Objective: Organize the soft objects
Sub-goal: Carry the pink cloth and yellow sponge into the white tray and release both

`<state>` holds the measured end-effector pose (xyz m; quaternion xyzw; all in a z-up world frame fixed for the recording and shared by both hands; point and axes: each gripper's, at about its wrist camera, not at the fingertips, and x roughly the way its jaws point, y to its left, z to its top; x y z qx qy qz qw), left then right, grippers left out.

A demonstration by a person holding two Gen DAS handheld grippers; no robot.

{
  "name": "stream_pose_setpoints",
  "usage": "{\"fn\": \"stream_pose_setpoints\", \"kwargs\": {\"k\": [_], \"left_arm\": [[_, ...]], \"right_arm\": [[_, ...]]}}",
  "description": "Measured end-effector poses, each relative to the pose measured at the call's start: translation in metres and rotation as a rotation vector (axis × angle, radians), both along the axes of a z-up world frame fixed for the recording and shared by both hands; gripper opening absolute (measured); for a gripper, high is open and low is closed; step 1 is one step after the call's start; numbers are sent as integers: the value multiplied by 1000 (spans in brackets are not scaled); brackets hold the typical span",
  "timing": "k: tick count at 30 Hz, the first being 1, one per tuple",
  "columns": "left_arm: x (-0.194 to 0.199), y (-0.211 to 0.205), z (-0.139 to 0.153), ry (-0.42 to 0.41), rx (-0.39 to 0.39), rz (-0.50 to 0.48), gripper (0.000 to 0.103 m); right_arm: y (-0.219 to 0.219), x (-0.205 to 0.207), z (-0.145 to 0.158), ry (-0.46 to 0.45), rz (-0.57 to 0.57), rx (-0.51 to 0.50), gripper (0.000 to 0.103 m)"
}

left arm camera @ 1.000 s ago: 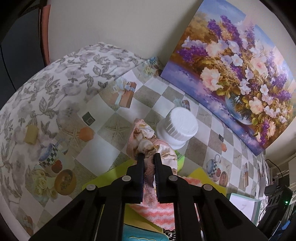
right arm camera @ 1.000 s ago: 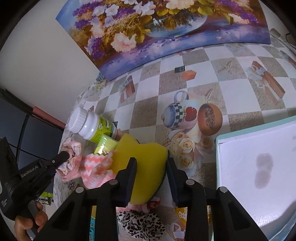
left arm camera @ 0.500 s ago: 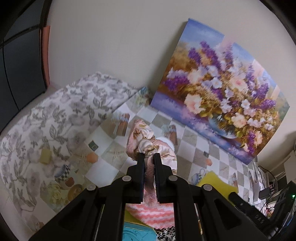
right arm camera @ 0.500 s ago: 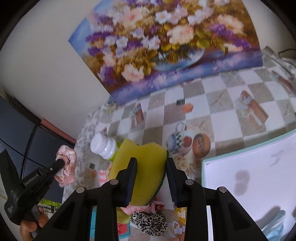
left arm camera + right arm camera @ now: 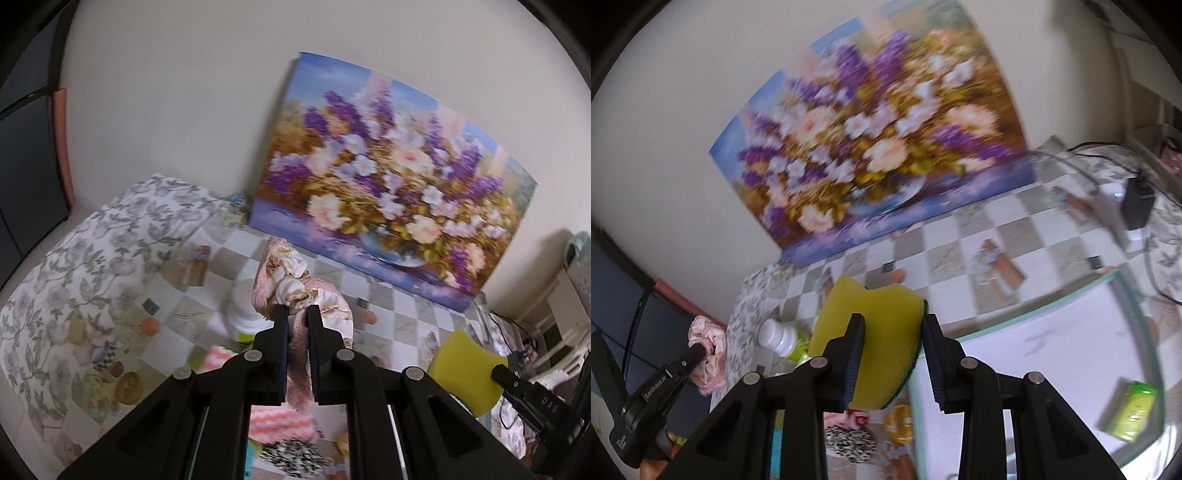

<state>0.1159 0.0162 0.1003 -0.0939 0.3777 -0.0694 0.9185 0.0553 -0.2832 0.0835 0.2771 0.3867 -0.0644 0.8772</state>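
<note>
While the left gripper (image 5: 296, 314) pinches one pink flowery cloth scrunchie (image 5: 295, 284) tight between its nearly closed fingers, the right gripper (image 5: 892, 326) squeezes one yellow sponge with a green back (image 5: 875, 332), both held up above the checkered tablecloth (image 5: 964, 266). Below lie one white-capped bottle (image 5: 777, 336), one leopard-spotted fluffy thing (image 5: 851, 445) and one pink-and-white knitted cloth (image 5: 280, 422). One white tray with a teal rim (image 5: 1034, 354) holds one small green pack (image 5: 1132, 415), and one flower painting (image 5: 391, 184) leans on the wall.

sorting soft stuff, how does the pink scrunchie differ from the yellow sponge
The scrunchie is pink floral fabric, gathered and floppy; the sponge is plain yellow foam, a firm block with a green edge. The scrunchie is pinched thin in the left tool; the sponge fills the right tool. Both are held above the table.
</note>
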Motion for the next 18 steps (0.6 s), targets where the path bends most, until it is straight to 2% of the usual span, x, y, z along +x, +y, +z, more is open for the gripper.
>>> {"fn": "stream_pose_setpoints", "kwargs": {"k": [9,18], "left_arm": [[-15,-64,4,2,26,-136,9],[-38,-147,-3,25,70,-342,10]], "right_arm": [[-68,-51,13,5,-188,-45,34],[-125,-97,11,24,-324,-20,34]]}}
